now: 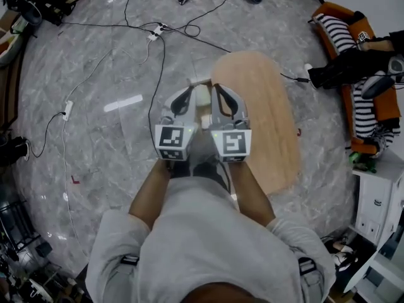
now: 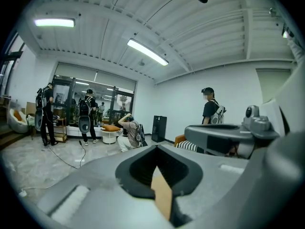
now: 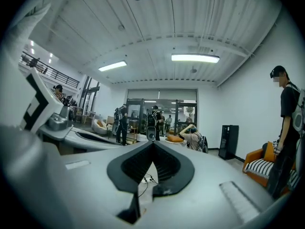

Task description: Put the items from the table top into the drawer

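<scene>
In the head view both grippers are held up side by side over the floor, pointing away from me and roughly level. My left gripper [image 1: 190,88] has its jaws together with nothing between them, and in its own view they [image 2: 157,147] meet at the tip. My right gripper [image 1: 217,87] is shut and empty too, as its own view [image 3: 153,142] shows. An oval wooden table top [image 1: 268,112] lies below and to the right of them, with nothing on its visible part. A pale box-like thing [image 1: 201,100] shows between the grippers, mostly hidden. No drawer is clearly visible.
Black cables and a white power strip [image 1: 154,31] lie across the marble floor to the left and far side. An orange sofa [image 1: 353,62] with striped cushions stands at the right, with a white cabinet [image 1: 379,201] below it. Several people [image 2: 209,106] stand in the room.
</scene>
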The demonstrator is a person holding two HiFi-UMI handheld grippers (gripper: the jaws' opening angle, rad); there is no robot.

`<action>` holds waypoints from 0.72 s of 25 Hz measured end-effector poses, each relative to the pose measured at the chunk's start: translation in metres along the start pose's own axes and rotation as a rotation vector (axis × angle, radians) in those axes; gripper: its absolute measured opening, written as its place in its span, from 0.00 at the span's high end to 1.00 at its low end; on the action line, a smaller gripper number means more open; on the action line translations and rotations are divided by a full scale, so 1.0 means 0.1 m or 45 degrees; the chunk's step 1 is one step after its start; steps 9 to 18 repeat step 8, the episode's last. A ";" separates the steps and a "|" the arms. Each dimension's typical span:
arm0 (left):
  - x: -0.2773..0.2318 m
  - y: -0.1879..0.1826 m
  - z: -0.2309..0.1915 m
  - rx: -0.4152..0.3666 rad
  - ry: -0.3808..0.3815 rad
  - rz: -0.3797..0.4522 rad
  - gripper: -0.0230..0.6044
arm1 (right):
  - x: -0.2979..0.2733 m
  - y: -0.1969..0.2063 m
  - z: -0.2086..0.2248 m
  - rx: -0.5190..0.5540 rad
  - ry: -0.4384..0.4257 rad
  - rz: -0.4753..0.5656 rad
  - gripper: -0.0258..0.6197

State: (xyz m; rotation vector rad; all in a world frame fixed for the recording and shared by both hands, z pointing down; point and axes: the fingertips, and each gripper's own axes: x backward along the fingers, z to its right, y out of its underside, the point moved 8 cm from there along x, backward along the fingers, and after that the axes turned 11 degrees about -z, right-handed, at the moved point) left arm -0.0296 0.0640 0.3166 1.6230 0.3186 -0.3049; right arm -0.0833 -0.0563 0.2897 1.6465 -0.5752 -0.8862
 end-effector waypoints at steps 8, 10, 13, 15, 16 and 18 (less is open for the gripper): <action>0.11 0.00 0.36 -0.021 0.062 0.008 0.93 | 0.37 0.05 0.10 0.036 0.031 -0.011 0.95; 0.11 0.00 0.36 -0.021 0.062 0.008 0.93 | 0.37 0.05 0.10 0.036 0.031 -0.011 0.95; 0.11 0.00 0.36 -0.021 0.062 0.008 0.93 | 0.37 0.05 0.10 0.036 0.031 -0.011 0.95; 0.11 0.00 0.36 -0.021 0.062 0.008 0.93 | 0.37 0.05 0.10 0.036 0.031 -0.011 0.95; 0.11 0.00 0.36 -0.021 0.062 0.008 0.93 | 0.37 0.05 0.10 0.036 0.031 -0.011 0.95; 0.11 0.00 0.36 -0.021 0.062 0.008 0.93 | 0.37 0.05 0.10 0.036 0.031 -0.011 0.95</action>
